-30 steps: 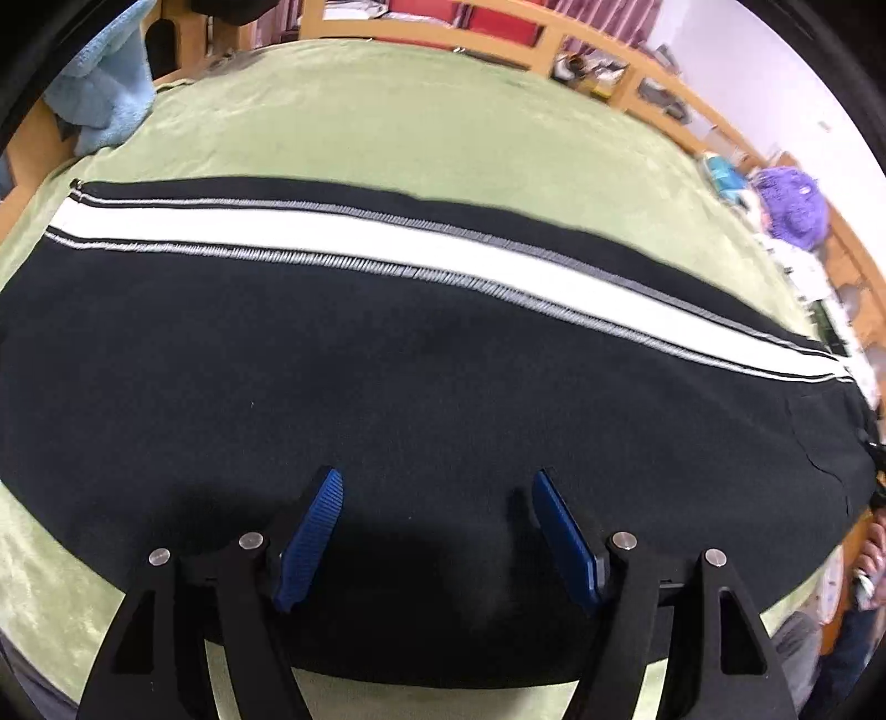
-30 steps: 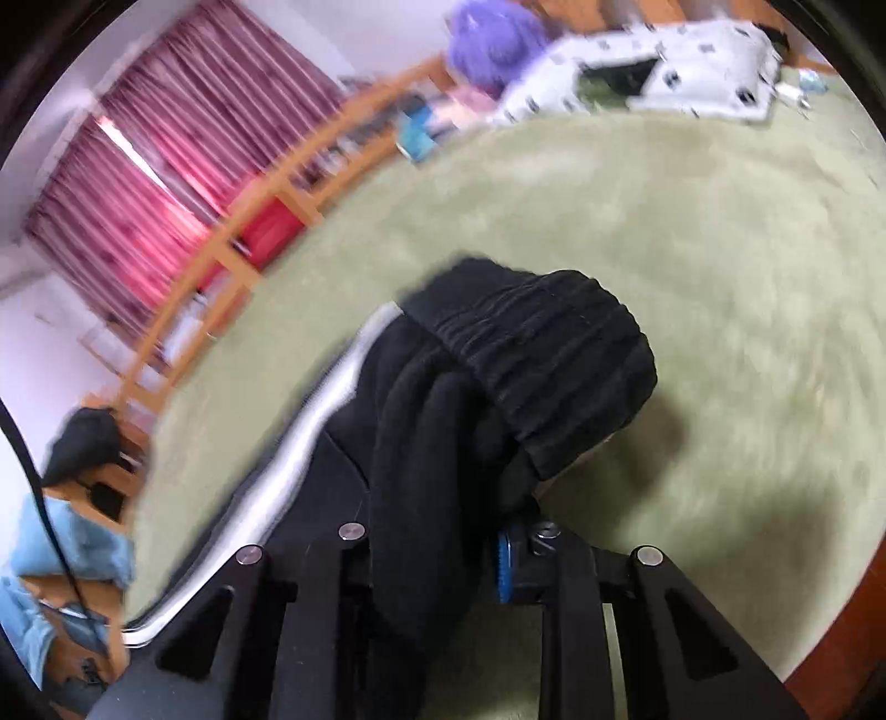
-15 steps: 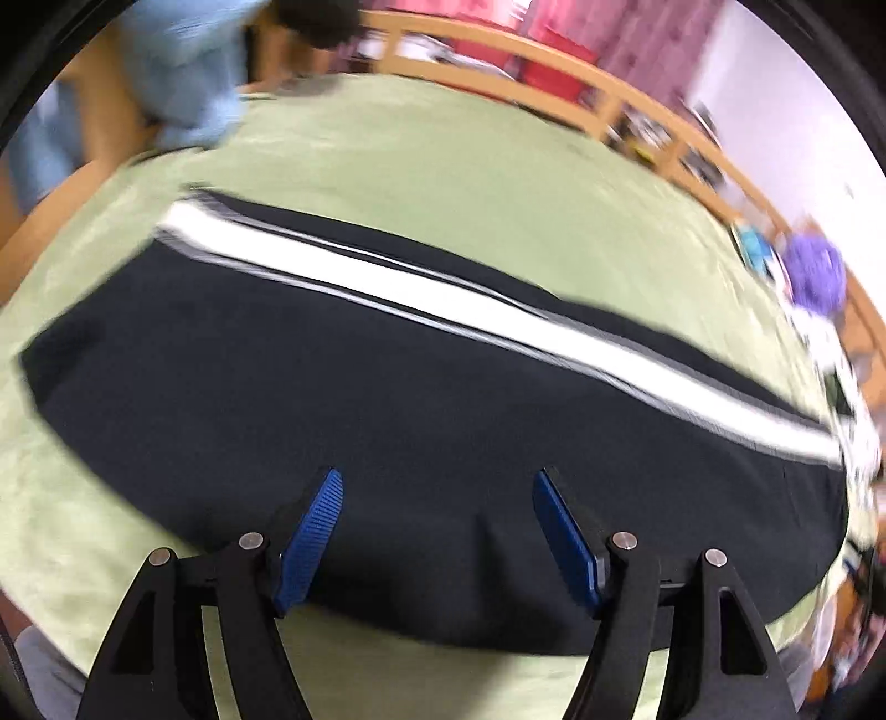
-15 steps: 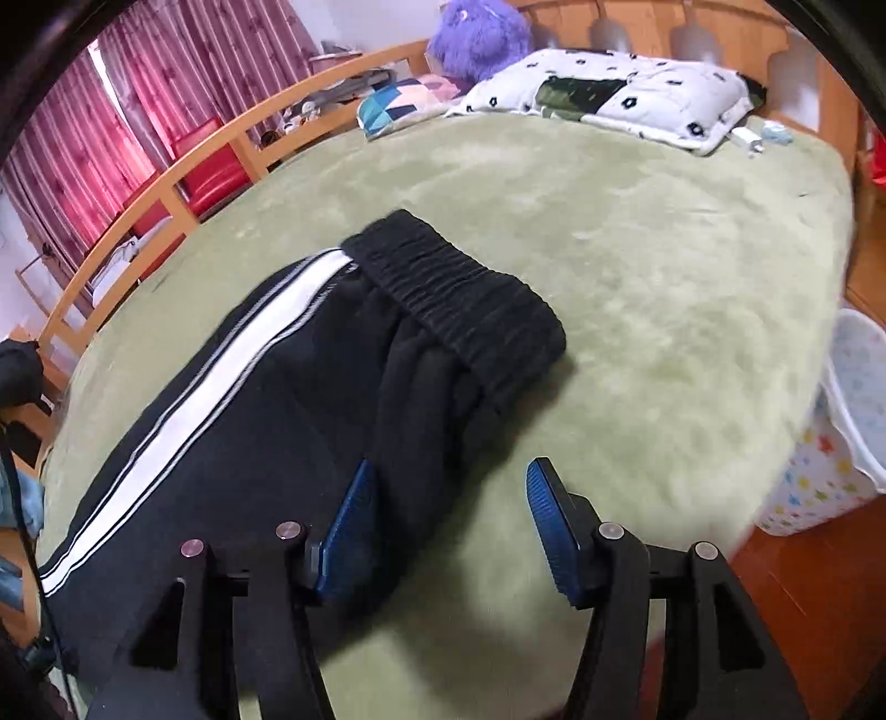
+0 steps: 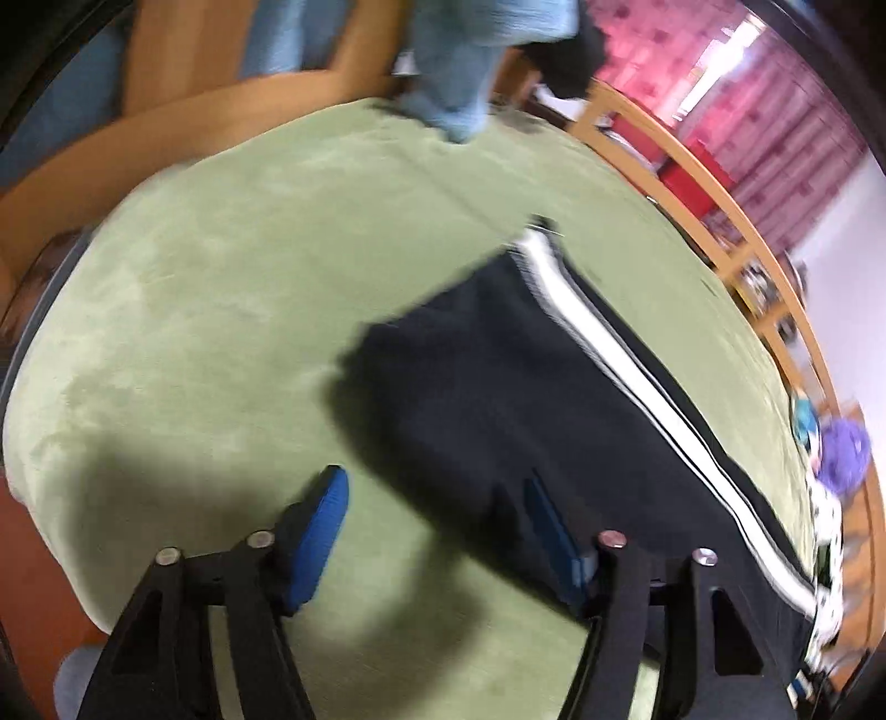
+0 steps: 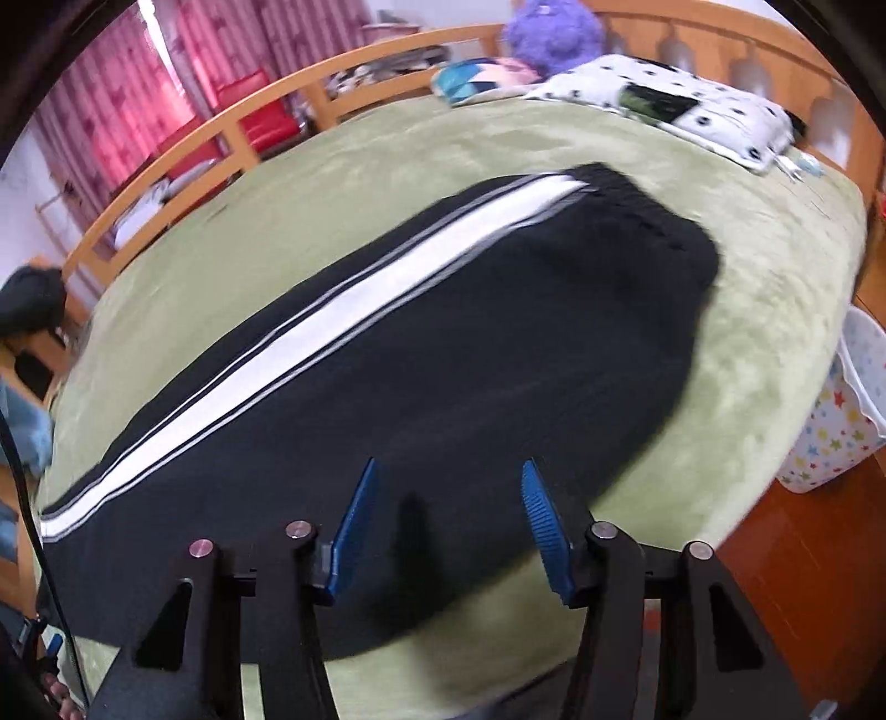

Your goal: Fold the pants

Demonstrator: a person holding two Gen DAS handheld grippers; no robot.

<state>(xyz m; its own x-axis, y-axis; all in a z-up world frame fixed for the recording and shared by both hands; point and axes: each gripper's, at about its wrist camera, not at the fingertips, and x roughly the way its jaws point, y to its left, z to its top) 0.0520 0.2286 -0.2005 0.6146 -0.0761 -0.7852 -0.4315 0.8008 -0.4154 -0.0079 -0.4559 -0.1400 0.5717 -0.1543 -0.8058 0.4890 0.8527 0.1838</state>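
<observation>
Black pants [image 6: 454, 354] with a white side stripe [image 6: 310, 338] lie flat and lengthwise on the green bed cover [image 6: 775, 288], waistband toward the pillow end. In the left wrist view the pants' leg end [image 5: 498, 376] lies ahead and to the right. My left gripper [image 5: 437, 498] is open and empty, above the cover at the near corner of the leg end. My right gripper [image 6: 448, 498] is open and empty, above the near edge of the pants' mid part.
A wooden bed rail [image 6: 232, 127] runs along the far side. A spotted pillow [image 6: 692, 105] and a purple plush toy [image 6: 554, 33] lie at the head end. A star-patterned bin [image 6: 830, 421] stands beside the bed. Blue cloth [image 5: 470, 61] hangs at the foot end.
My right gripper let go of the waistband, opened and drew back; the pants now lie flat. My left gripper swung left toward the leg end, staying open.
</observation>
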